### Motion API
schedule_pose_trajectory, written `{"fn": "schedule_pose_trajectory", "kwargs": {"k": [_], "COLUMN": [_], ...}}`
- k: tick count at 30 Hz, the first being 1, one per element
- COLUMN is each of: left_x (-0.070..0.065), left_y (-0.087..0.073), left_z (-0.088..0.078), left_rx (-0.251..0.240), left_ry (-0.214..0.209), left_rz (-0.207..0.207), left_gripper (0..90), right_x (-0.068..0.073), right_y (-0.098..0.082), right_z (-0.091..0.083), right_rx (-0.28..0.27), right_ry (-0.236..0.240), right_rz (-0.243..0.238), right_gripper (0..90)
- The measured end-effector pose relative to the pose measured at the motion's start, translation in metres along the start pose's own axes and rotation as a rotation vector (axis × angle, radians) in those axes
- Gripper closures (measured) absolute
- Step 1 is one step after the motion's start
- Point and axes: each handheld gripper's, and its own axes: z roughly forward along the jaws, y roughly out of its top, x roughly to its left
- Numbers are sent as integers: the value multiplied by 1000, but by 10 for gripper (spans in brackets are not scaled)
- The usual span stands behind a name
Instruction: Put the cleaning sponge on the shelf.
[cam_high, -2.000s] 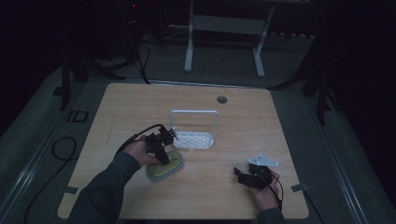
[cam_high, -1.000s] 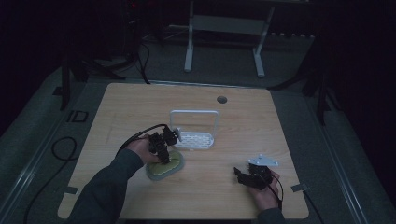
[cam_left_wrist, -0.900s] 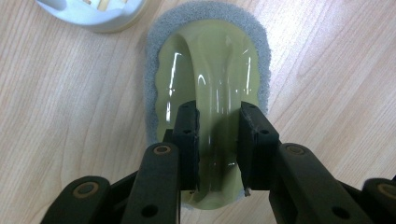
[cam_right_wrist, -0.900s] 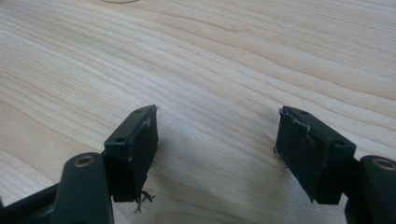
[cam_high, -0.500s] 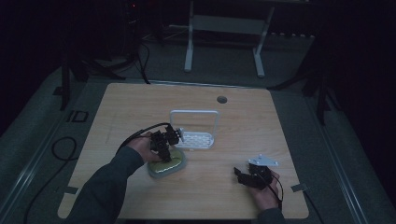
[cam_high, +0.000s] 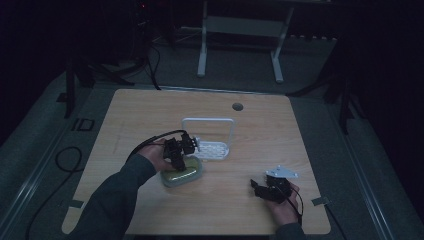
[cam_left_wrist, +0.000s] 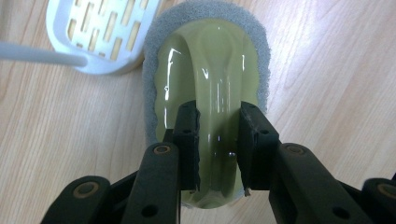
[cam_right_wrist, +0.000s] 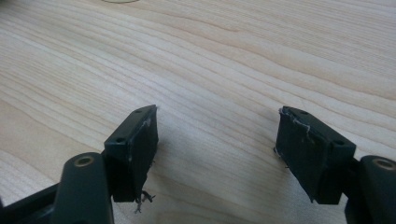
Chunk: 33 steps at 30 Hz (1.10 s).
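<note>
On the wooden table (cam_high: 150, 110), a green scrub brush (cam_left_wrist: 210, 74) with a grey sponge base lies a little left of the middle, toward the near edge. The left gripper (cam_left_wrist: 218, 140) grasps the brush's raised glossy handle, one black pad pressed on each side of it. Just beside the brush, toward the far edge, a white slotted holder (cam_high: 212, 148) with an upright frame touches the sponge's rim. Near the near right corner, the right gripper (cam_right_wrist: 215, 140) rests low over bare wood with its jaws spread wide and nothing between them.
</note>
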Motion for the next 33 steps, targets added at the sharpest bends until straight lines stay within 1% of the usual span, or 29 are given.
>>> {"fn": "schedule_pose_trajectory", "kwargs": {"k": [3,5,6,7,10,16,20,21,26,28,33], "left_x": [0,-1,0,0,-1,-2,-2,-2,-3,-2,-2], "left_y": [2,5,6,6,10,13,17,17,21,22,23], "left_z": [-1,-2,-3,-3,-4,-4,-5,-5,-7,-8,-7], "left_rx": [6,7,8,8,-10,-13,-16,-23,-18,-28,-33], "left_ry": [6,16,18,18,30,56,66,67,88,86,95], "left_rz": [7,17,29,29,47,86,102,106,141,144,161], "left_gripper": [715,715,715,715,714,715,715,715,715,715,715], "right_x": [0,0,0,0,0,0,0,0,0,0,0], "right_y": [0,0,0,0,0,0,0,0,0,0,0], "right_z": [0,0,0,0,0,0,0,0,0,0,0], "right_rx": [0,0,0,0,0,0,0,0,-1,-1,-1], "right_ry": [1,1,1,1,1,1,1,1,1,1,1], "right_rz": [0,0,0,0,0,-1,-1,-1,-2,-2,-2], "right_gripper": [291,291,290,290,290,290,291,290,290,290,290]}}
